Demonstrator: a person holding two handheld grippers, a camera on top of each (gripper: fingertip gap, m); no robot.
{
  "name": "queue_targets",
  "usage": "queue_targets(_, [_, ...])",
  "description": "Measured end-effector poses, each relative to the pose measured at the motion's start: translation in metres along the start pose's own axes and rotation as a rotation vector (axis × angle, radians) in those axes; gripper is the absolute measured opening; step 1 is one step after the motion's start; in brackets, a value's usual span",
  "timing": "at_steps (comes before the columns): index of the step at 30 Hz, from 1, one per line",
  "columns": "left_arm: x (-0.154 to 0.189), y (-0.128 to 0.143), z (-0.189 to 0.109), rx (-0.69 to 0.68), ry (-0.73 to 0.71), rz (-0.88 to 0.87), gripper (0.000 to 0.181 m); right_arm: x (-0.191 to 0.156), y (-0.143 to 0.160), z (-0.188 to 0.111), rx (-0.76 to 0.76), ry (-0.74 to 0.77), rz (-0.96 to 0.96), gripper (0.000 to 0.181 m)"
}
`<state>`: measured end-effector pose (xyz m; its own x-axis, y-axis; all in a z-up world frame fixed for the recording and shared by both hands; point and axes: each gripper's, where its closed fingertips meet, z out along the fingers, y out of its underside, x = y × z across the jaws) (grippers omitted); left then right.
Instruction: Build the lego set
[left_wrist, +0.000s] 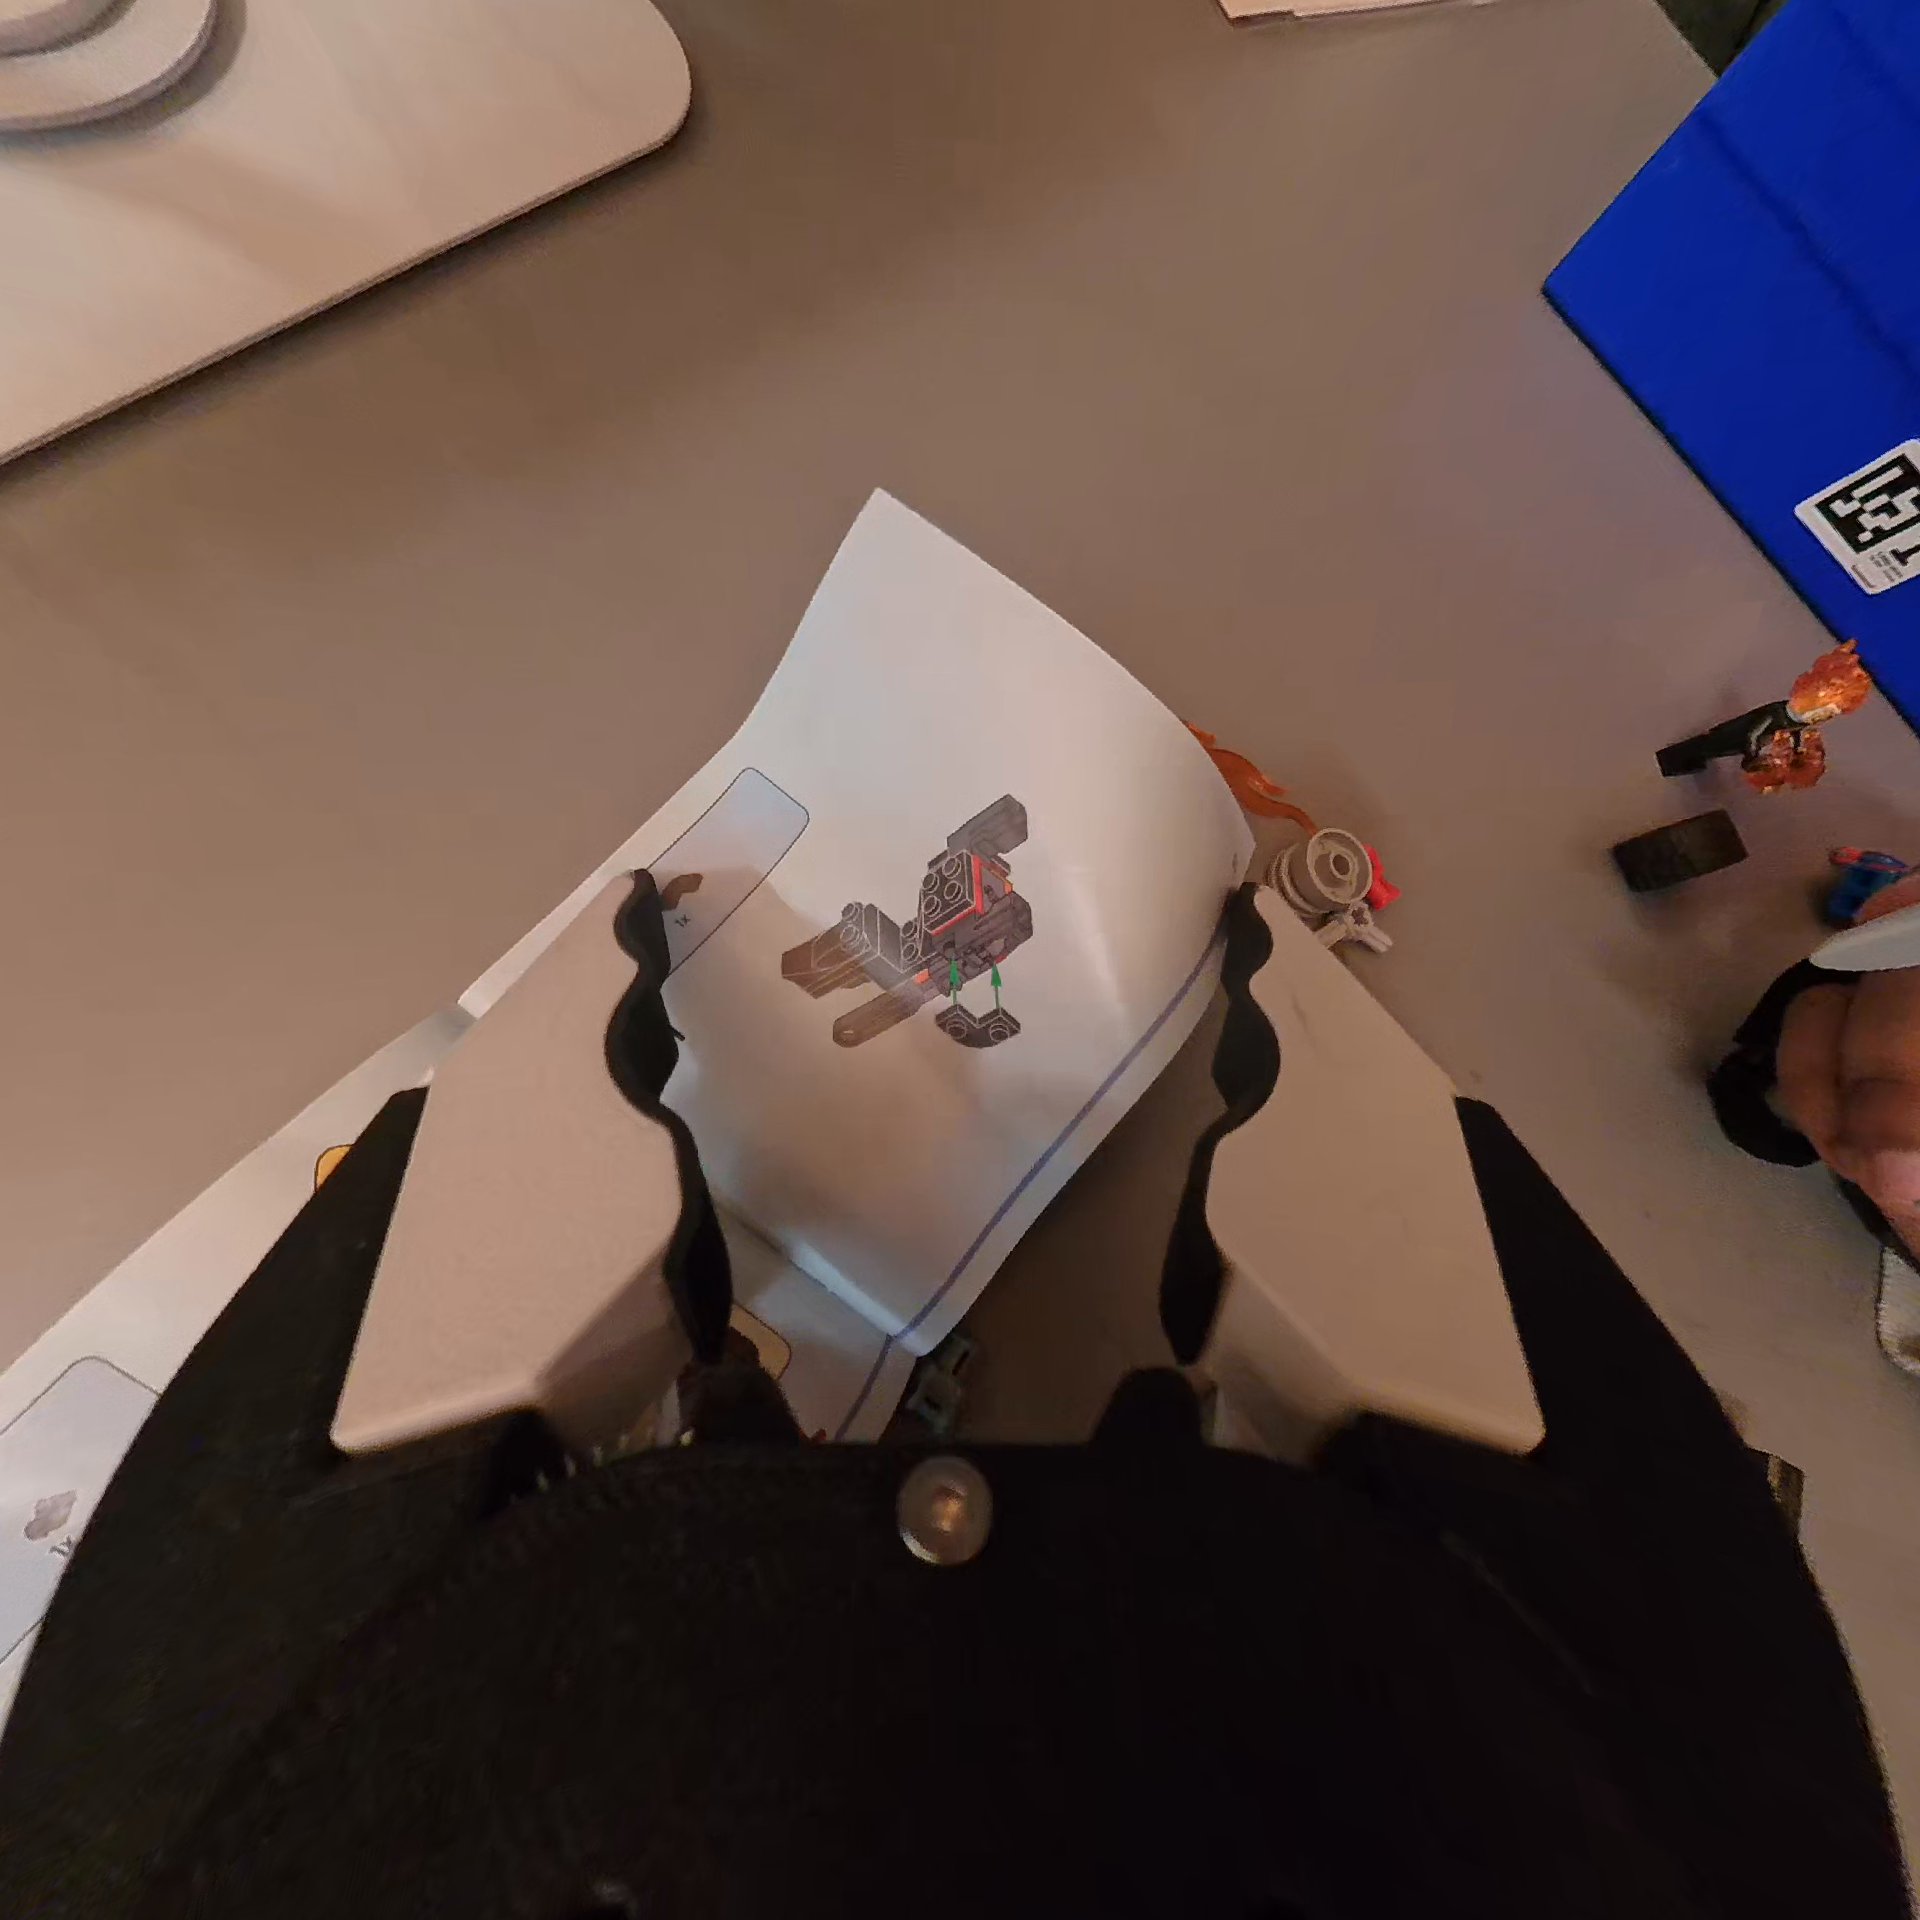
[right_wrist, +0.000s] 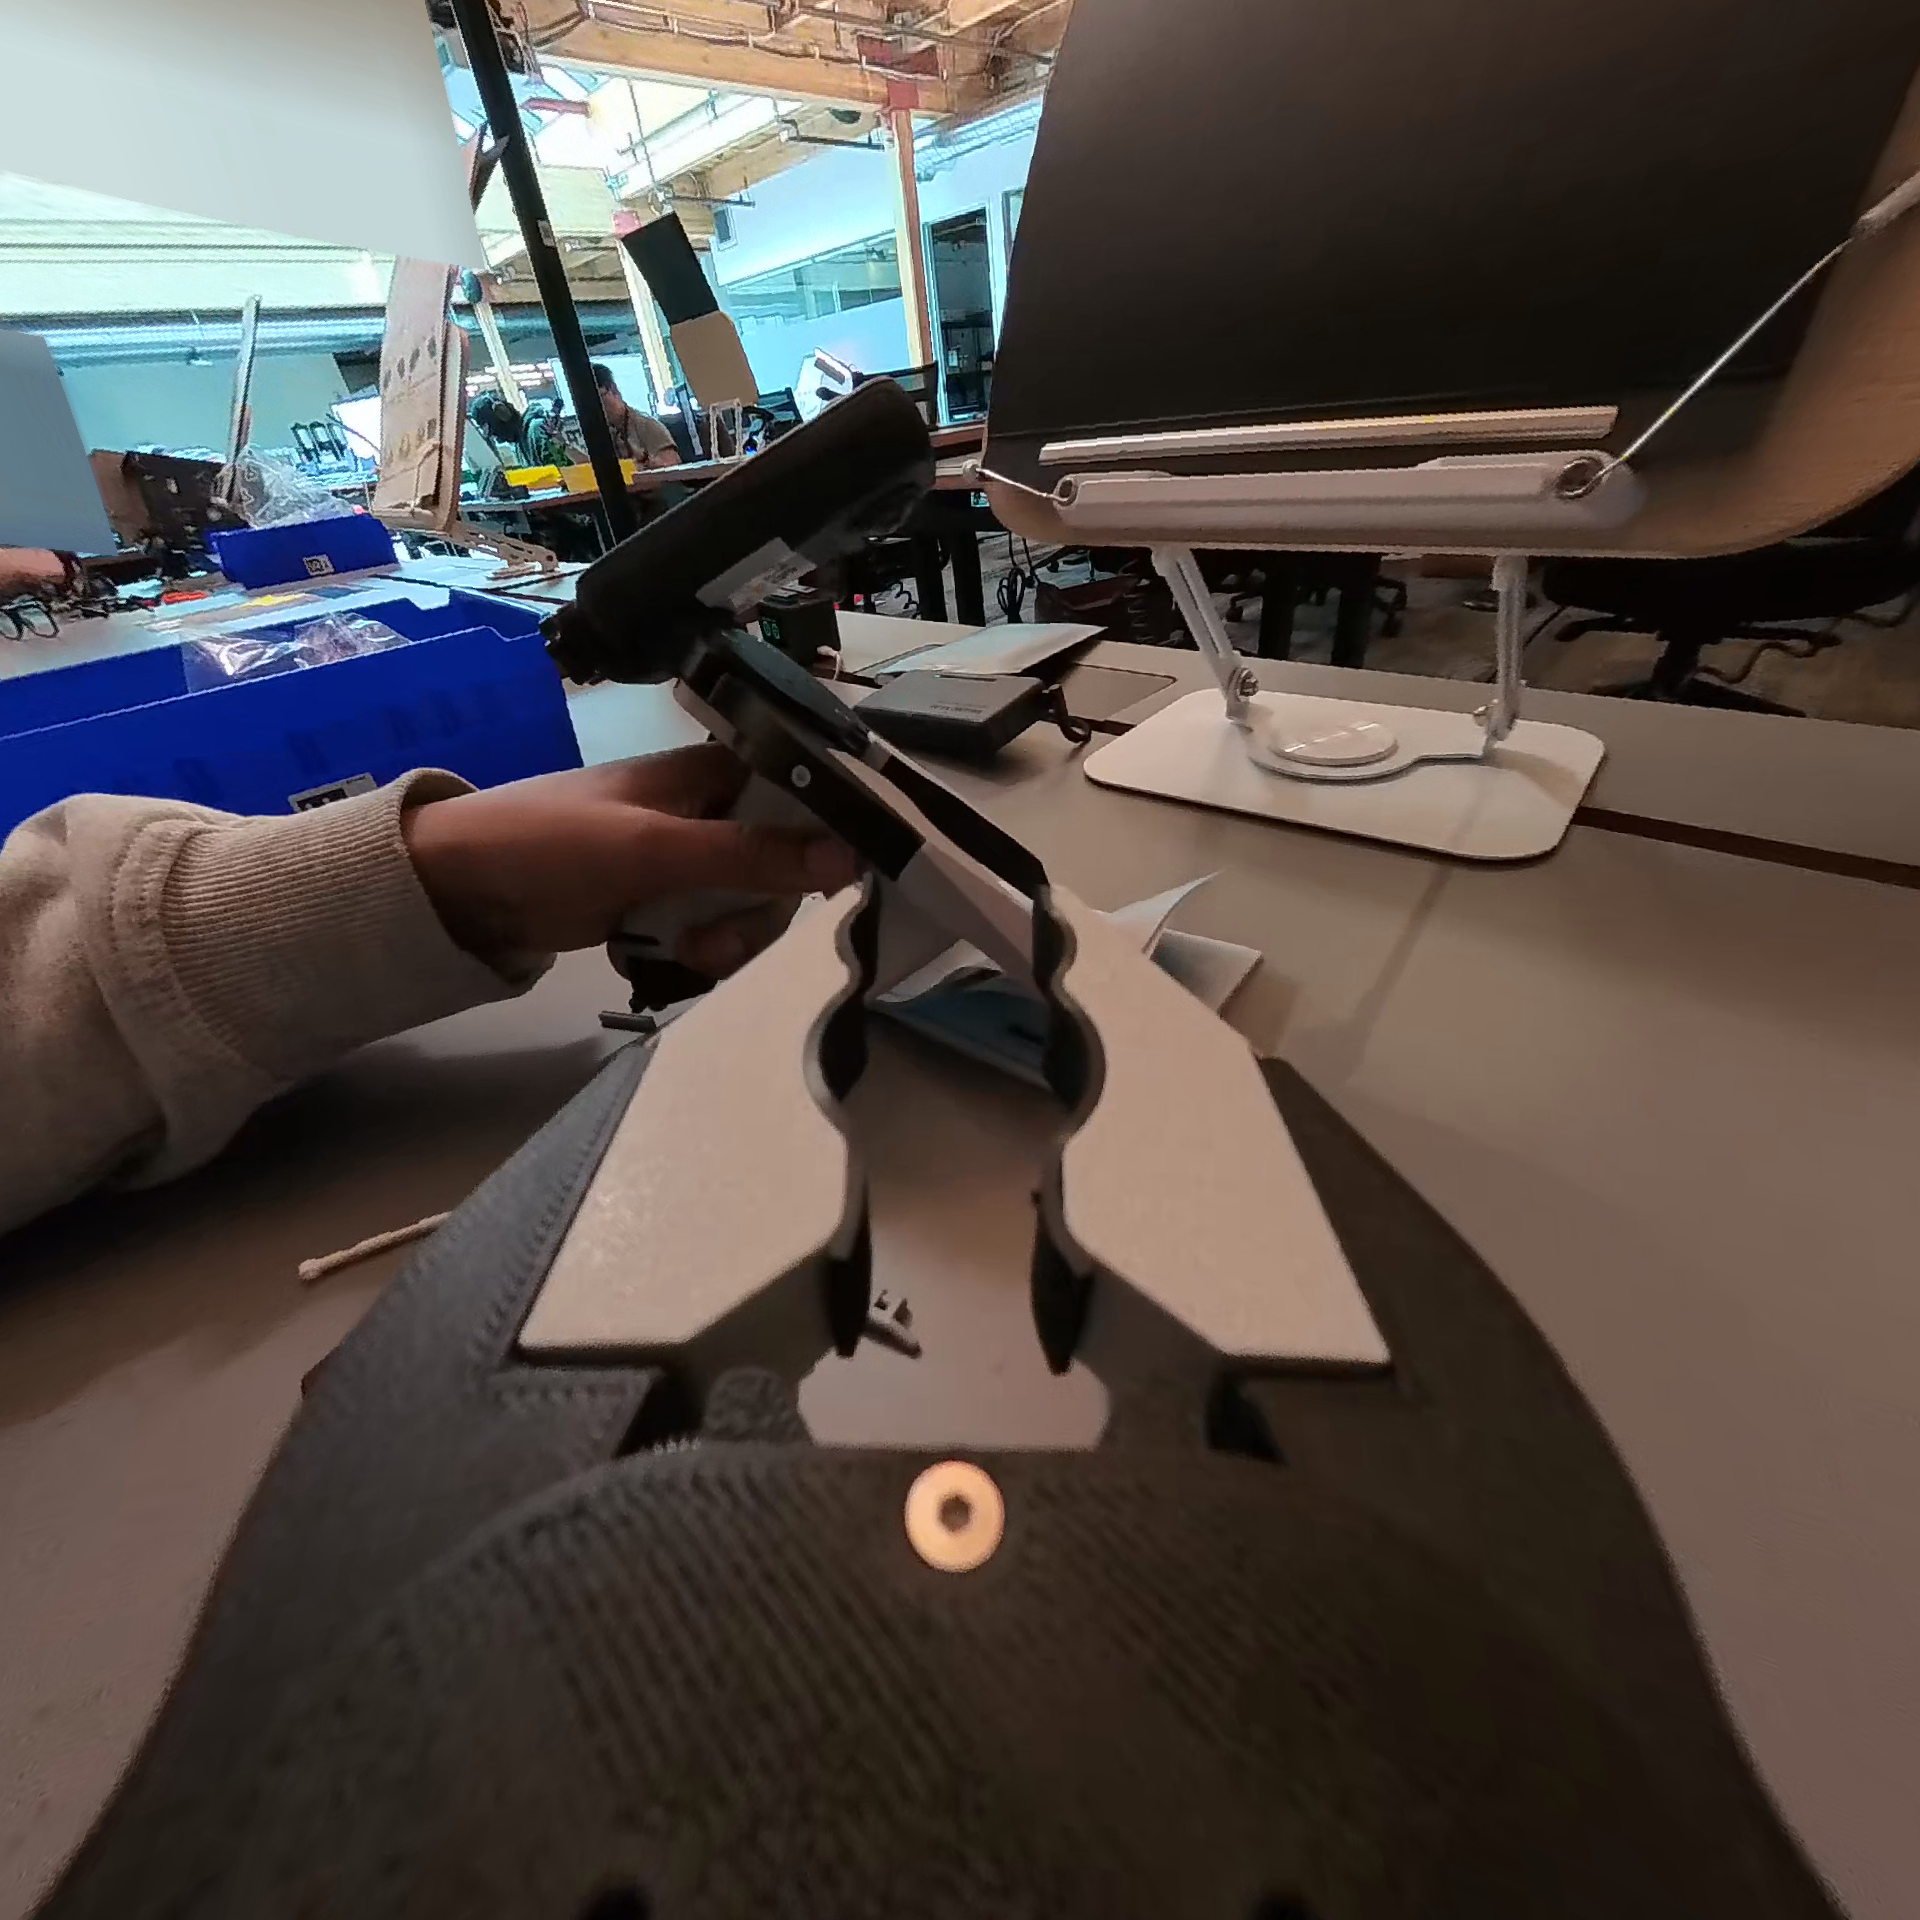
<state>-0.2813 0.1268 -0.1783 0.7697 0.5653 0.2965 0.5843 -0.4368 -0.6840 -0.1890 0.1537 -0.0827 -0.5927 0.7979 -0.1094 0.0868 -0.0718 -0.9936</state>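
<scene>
My left gripper (left_wrist: 940, 920) is open wide and empty, pointing down over the white instruction booklet (left_wrist: 935, 727). One booklet page curls up between the fingers; it bears a drawing of a dark model. Loose Lego parts lie right of the booklet: a grey wheel hub (left_wrist: 1330, 868), an orange flame piece (left_wrist: 1252, 784), a black tyre (left_wrist: 1678, 847) and a flame-headed minifigure (left_wrist: 1792, 722). My right gripper (right_wrist: 953, 925) is open and empty, low over the table. The right wrist view shows a hand (right_wrist: 623, 831) holding the left gripper's body (right_wrist: 748, 540) above the booklet (right_wrist: 1195, 940).
A blue bin (left_wrist: 1766, 260) stands at the right of the parts and shows in the right wrist view (right_wrist: 281, 707). A white laptop stand (right_wrist: 1340, 774) with a laptop stands behind the booklet, its base in the left wrist view (left_wrist: 312, 187). A small white stick (right_wrist: 364, 1247) lies by the sleeve. To the grey wheel hub (left_wrist: 1330, 868): left tips about 4 cm, right tips about 9 cm. The orange flame piece (left_wrist: 1252, 784) is about 5 cm from my left fingertips and 10 cm from my right. The flame-headed minifigure (left_wrist: 1792, 722) sits 15 cm or so from the ends of my right fingers.
</scene>
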Motion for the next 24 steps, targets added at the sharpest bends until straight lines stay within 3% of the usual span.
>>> queue_targets(7, [0.007,-0.001,-0.002,0.026,0.061,-0.035,0.106,0.001,0.0,0.0,0.001,0.001,0.004,0.028])
queue_targets(15, [-0.002,0.003,-0.004,0.032,0.009,-0.02,0.082,0.0,0.0,0.0,-0.001,0.007,-0.004,0.028])
queue_targets(17, [-0.002,0.003,-0.003,0.029,-0.014,-0.005,0.084,0.0,0.001,0.001,-0.005,0.008,-0.01,0.028])
queue_targets(20, [-0.004,0.003,0.003,0.025,-0.126,0.062,0.109,-0.001,0.002,0.002,-0.016,0.007,-0.019,0.028])
queue_targets(22, [-0.014,0.01,0.009,-0.017,-0.253,0.13,0.111,-0.002,0.003,0.003,-0.02,0.007,-0.028,0.028])
queue_targets(24, [-0.013,0.01,0.01,-0.024,-0.285,0.16,0.107,-0.003,0.003,0.002,-0.019,0.008,-0.037,0.027])
